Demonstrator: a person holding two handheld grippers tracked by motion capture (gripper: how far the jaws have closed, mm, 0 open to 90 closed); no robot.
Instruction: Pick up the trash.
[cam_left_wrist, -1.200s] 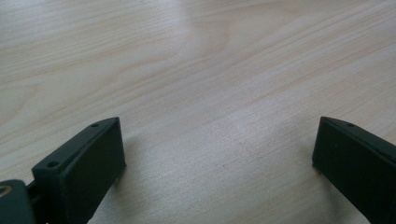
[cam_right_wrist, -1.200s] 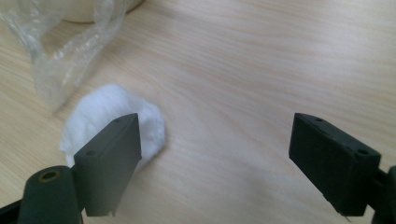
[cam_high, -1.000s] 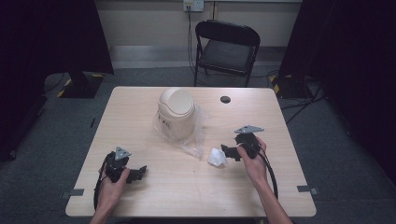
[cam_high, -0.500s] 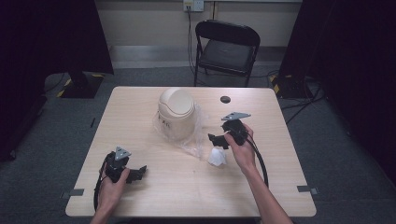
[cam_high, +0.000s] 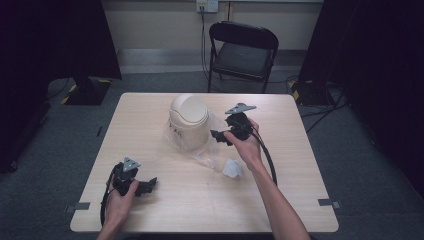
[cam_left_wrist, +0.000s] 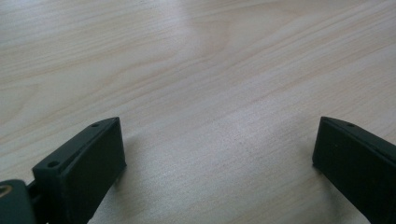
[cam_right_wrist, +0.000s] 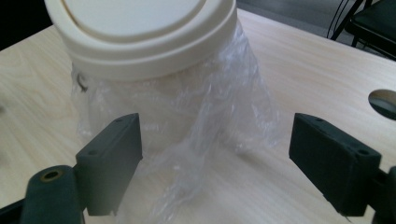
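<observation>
Right gripper spread wide beside bin, facing its plastic liner; nothing gripped yet. Left gripper spread, resting near tabletop's front-left corner.

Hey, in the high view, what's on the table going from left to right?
Left gripper → cream swing-lid bin with its clear plastic bag spilling out beside it → right gripper, close by the bin → crumpled white paper.
</observation>
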